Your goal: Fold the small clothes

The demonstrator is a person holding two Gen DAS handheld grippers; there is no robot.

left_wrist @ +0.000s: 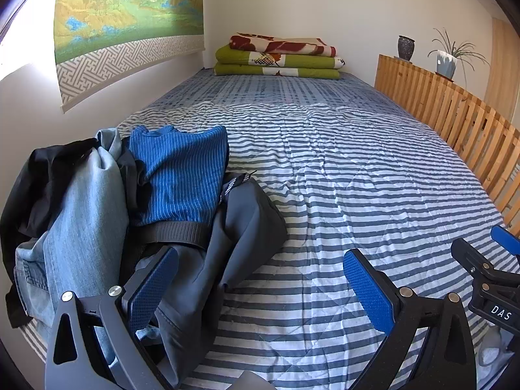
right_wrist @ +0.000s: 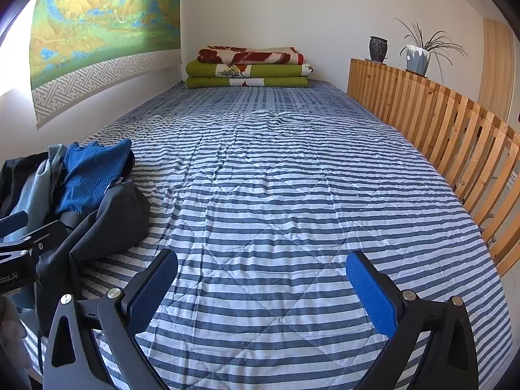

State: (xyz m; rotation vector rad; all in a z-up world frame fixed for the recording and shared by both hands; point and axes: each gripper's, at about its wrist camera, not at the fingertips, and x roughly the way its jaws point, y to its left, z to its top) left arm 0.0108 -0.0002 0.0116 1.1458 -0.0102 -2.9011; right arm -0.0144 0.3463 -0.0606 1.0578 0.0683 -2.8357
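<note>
Striped quilt lies open; clothes pile blocks its left edge.

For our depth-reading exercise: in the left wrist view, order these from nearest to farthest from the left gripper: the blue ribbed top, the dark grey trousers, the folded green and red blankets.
1. Dark grey trousers, lying at the left gripper, against its left finger.
2. Blue ribbed top, behind them on the clothes pile, left.
3. Folded green and red blankets, stacked at the bed's far end by the wall.

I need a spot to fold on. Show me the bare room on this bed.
Free: the striped quilt from the clothes pile across to the slatted wooden rail, and back to the folded blankets. Crowded: only the near left corner, under the pile.
</note>
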